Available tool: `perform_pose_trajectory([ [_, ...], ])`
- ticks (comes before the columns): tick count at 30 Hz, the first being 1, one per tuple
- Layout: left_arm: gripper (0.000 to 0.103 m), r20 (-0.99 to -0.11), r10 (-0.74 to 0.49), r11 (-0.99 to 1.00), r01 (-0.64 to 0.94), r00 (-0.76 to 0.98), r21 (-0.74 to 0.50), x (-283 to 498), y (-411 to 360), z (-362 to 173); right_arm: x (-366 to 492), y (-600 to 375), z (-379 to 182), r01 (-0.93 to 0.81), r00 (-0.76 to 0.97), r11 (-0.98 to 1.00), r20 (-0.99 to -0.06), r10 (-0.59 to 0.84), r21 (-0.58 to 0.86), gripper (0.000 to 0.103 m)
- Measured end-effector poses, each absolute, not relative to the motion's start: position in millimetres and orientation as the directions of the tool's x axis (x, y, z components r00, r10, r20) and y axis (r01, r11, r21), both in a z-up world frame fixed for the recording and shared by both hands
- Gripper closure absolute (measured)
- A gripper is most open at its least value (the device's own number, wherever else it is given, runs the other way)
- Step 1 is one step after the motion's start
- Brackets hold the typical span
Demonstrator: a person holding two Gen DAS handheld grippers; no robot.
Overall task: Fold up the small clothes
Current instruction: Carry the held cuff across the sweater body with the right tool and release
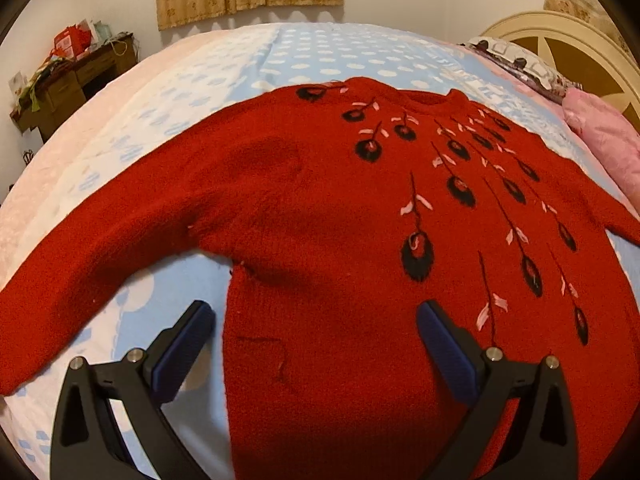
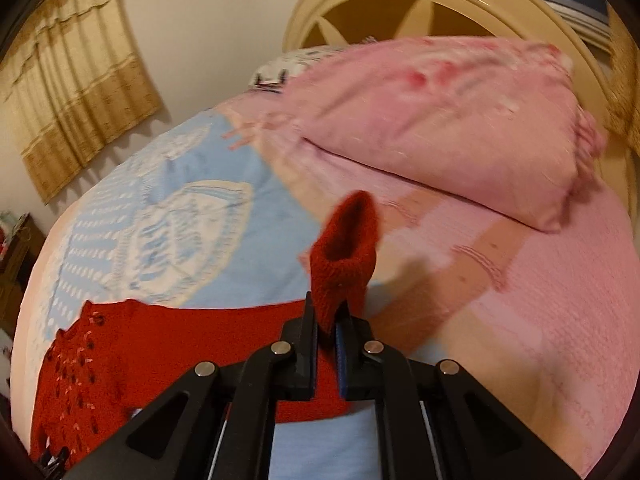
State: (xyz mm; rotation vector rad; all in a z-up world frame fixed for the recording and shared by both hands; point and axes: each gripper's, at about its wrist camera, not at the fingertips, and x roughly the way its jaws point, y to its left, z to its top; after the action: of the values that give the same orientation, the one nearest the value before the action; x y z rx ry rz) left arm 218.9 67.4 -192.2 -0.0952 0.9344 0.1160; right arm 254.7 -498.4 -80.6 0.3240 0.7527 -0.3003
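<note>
Across the blue-and-white patterned bedspread point(image 1: 224, 92) lies the soft, thick red knitted sweater with black-and-pink flowers point(image 1: 320, 220), limp and best pinched at cuffs or hem: the right gripper point(image 2: 328, 320) clamps its cuff point(image 2: 344, 256), the left gripper point(image 1: 316, 316) gapes wide above its hem.

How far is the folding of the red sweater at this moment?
Done: the red sweater lies spread flat, front up, on the bed. In hand: the right gripper is shut on the sleeve cuff and holds it above the bed. The left gripper is open over the lower body, gripping nothing. Left: no fold is visible yet.
</note>
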Motion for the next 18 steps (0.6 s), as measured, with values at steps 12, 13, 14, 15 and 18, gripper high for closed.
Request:
perform_pose_trajectory([
  [12, 0.000, -0.783, 0.053, 0.991, -0.132, 0.620, -0.038, 211.6, 68.4, -193.5, 270.9, -396.3, -45.2, 0.146, 0.752, 0.977, -0.659, -0.006, 0.158, 0.098],
  [13, 0.000, -0.781, 0.053, 0.991, -0.132, 0.622, -0.038, 211.1, 68.3, -193.4, 272.3, -386.0, -42.8, 0.124, 0.754, 0.980, -0.657, 0.009, 0.155, 0.098],
  [14, 0.000, -0.780, 0.054, 0.991, -0.132, 0.624, -0.037, 211.5, 68.3, -193.3, 273.6, -378.5, -41.2, 0.108, 0.755, 0.982, -0.656, 0.019, 0.152, 0.098],
  [15, 0.000, -0.778, 0.054, 0.991, -0.132, 0.626, -0.038, 210.8, 68.6, -193.2, 274.6, -370.4, -39.7, 0.092, 0.756, 0.984, -0.654, 0.030, 0.150, 0.098],
  [18, 0.000, -0.777, 0.052, 0.991, -0.130, 0.628, -0.039, 211.0, 69.0, -192.9, 278.8, -342.6, -36.7, 0.039, 0.755, 0.989, -0.652, 0.066, 0.144, 0.098],
])
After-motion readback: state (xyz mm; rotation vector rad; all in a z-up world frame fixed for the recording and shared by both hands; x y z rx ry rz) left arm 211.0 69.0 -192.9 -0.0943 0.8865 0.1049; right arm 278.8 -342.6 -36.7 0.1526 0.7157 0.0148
